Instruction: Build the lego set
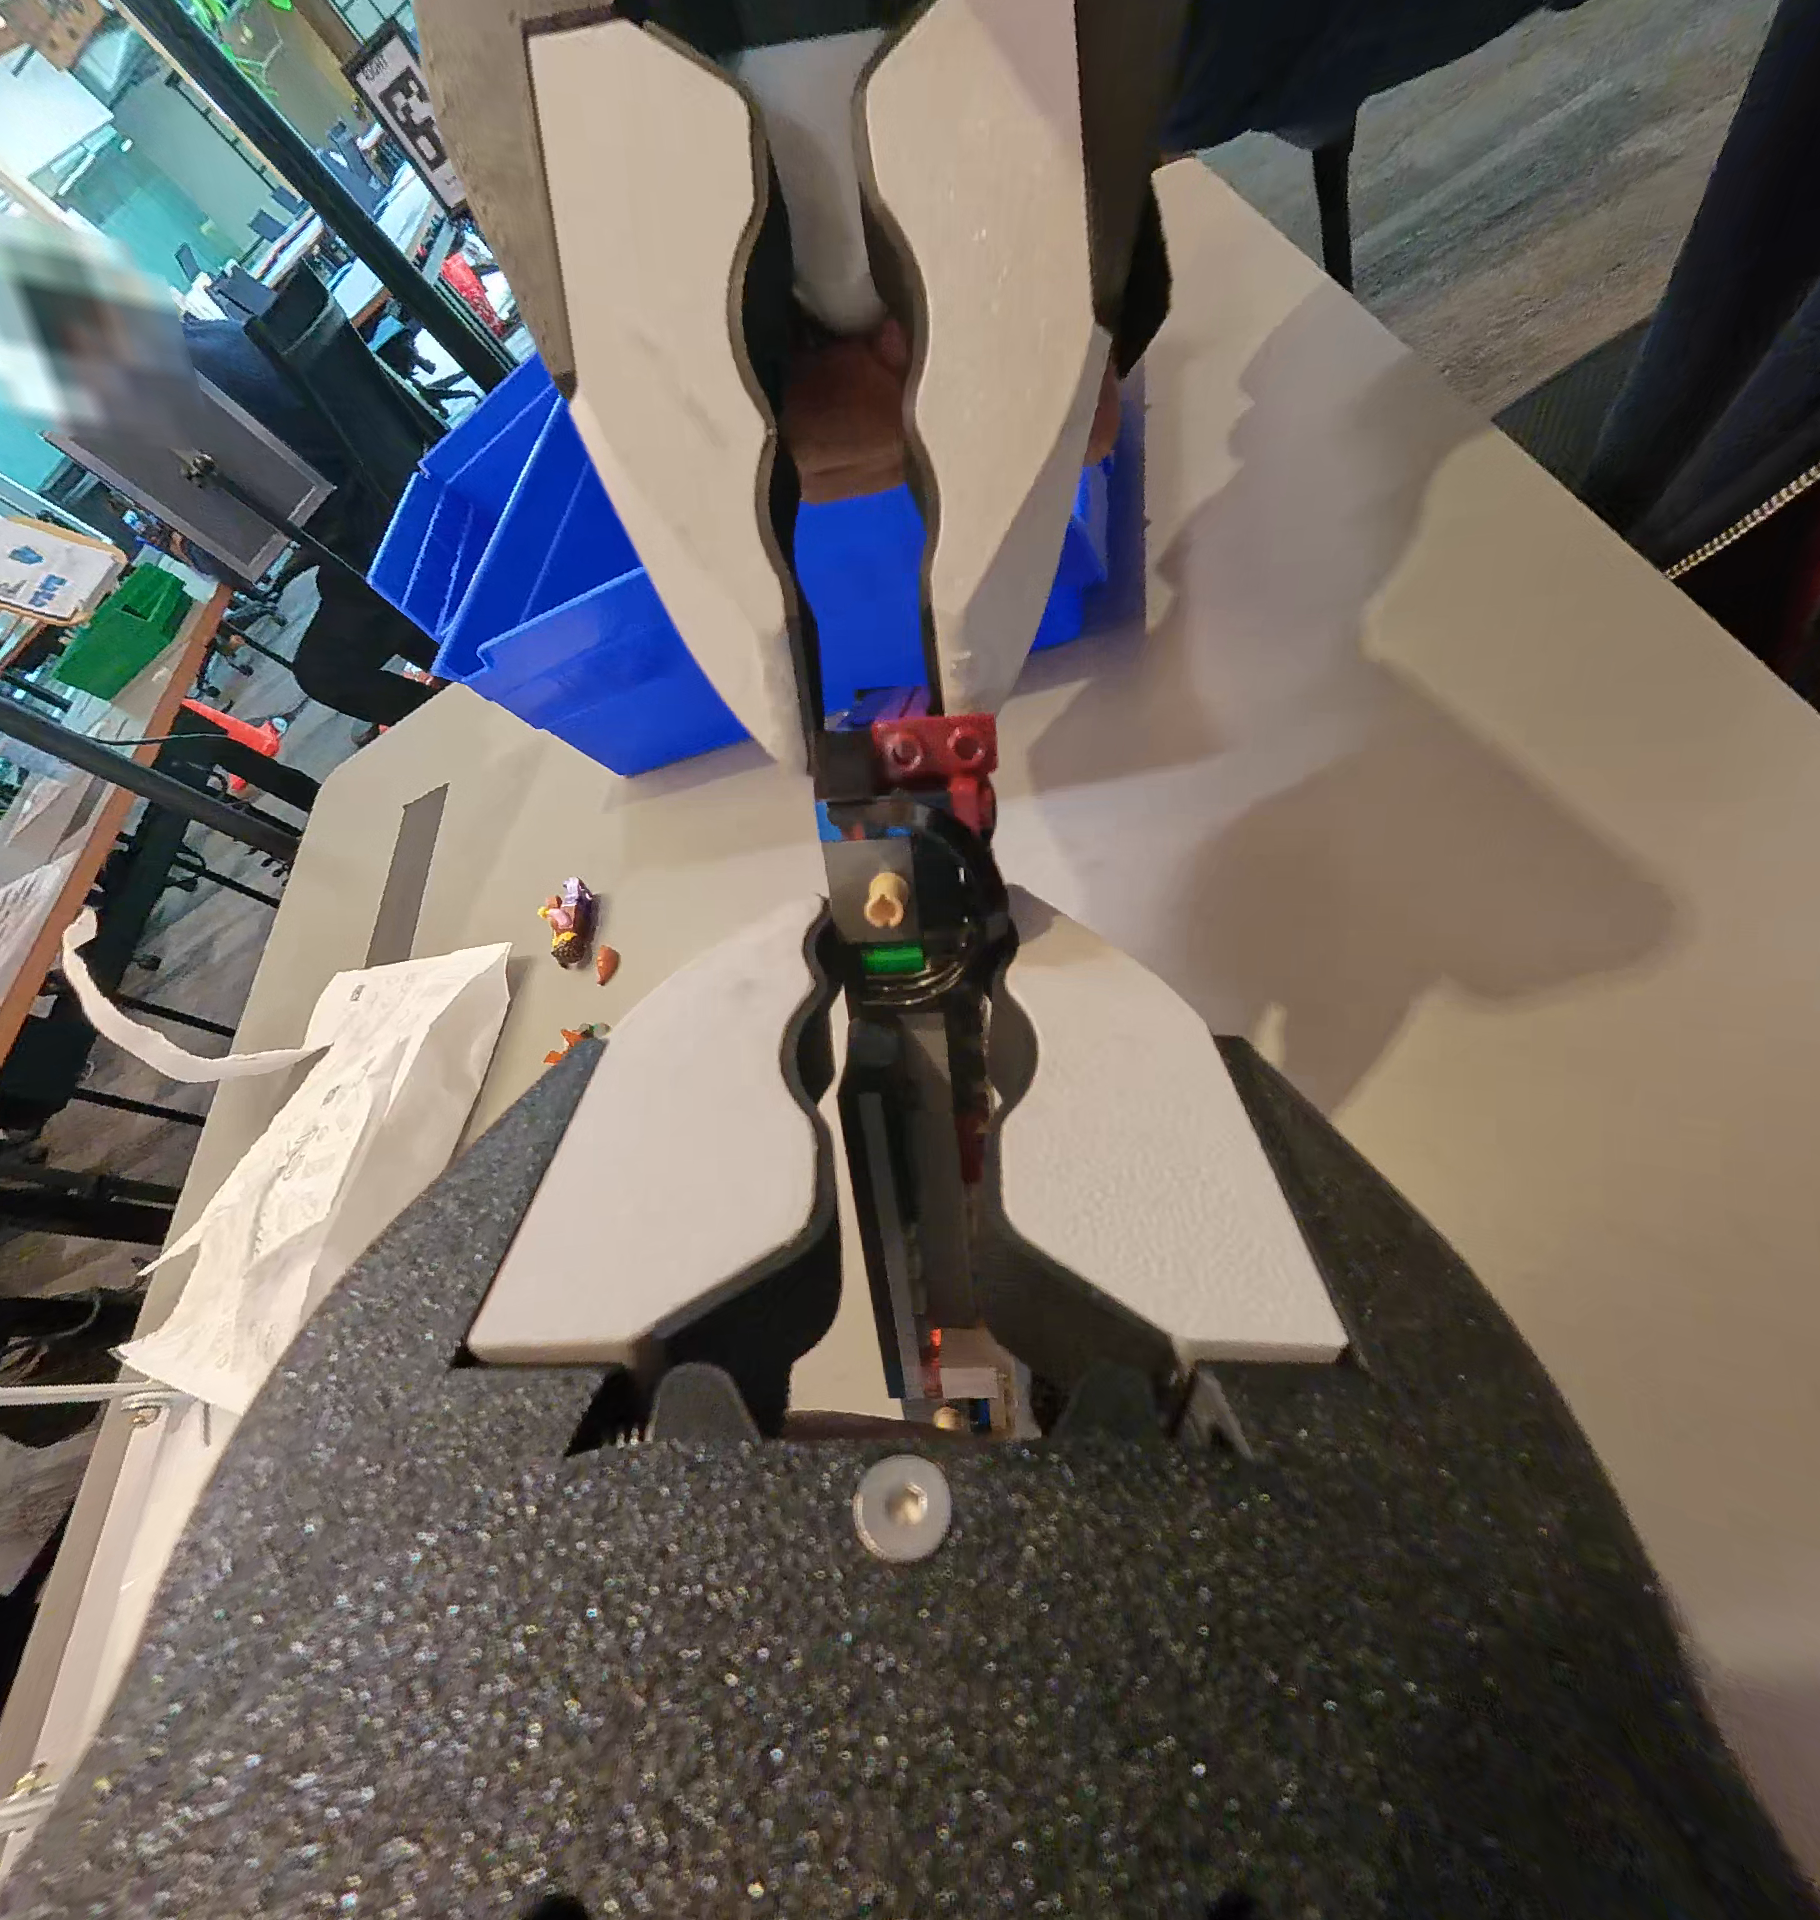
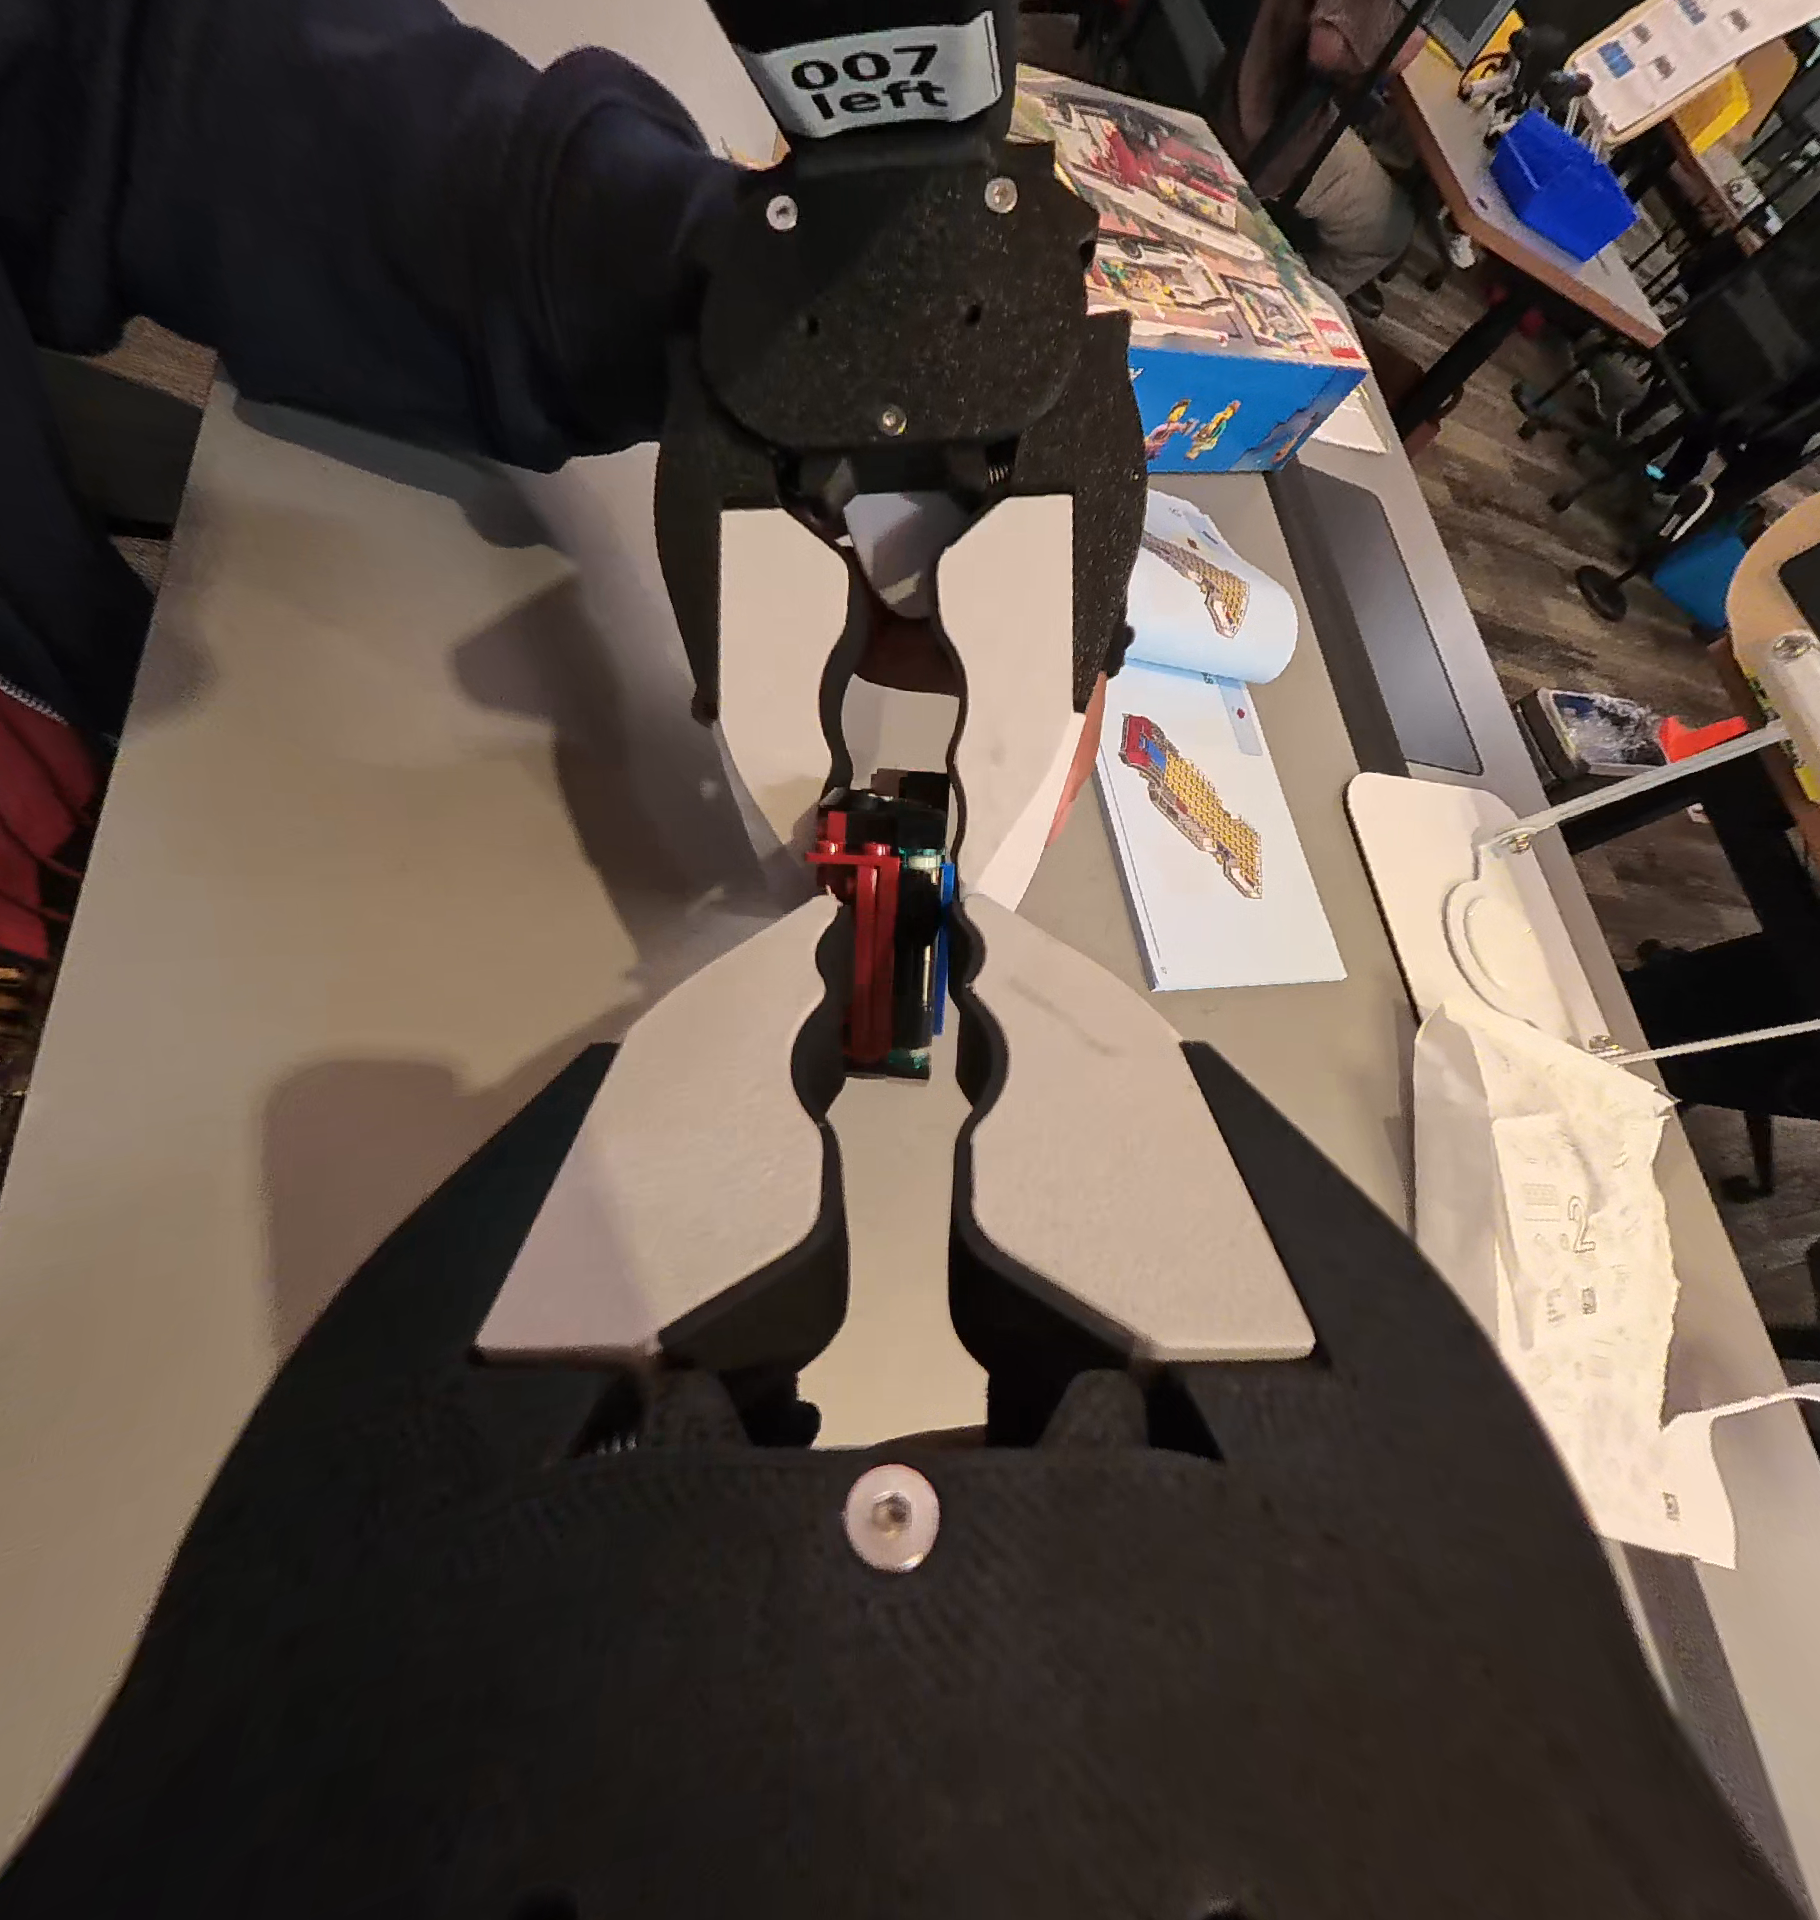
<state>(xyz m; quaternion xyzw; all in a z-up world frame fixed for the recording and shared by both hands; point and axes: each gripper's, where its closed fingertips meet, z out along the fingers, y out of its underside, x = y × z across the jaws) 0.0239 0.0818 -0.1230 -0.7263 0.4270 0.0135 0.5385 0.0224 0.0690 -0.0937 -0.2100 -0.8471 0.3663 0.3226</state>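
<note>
black, red and blue toy brick assembly (image 1: 911, 894) held off the grey counter (image 1: 1508, 727) between two opposed grippers.
left gripper (image 1: 911, 935): fingers narrowed onto the assembly's near end, pads apparently against its sides. right gripper (image 2: 890, 935): fingers close-set, clamped on the same assembly from the opposite end. blue bins (image 1: 573, 582) stand behind; a small minifigure (image 1: 570, 920) and torn paper bag (image 1: 345, 1122) lie left; an open instruction booklet (image 2: 1228, 831) lies beside.
</note>
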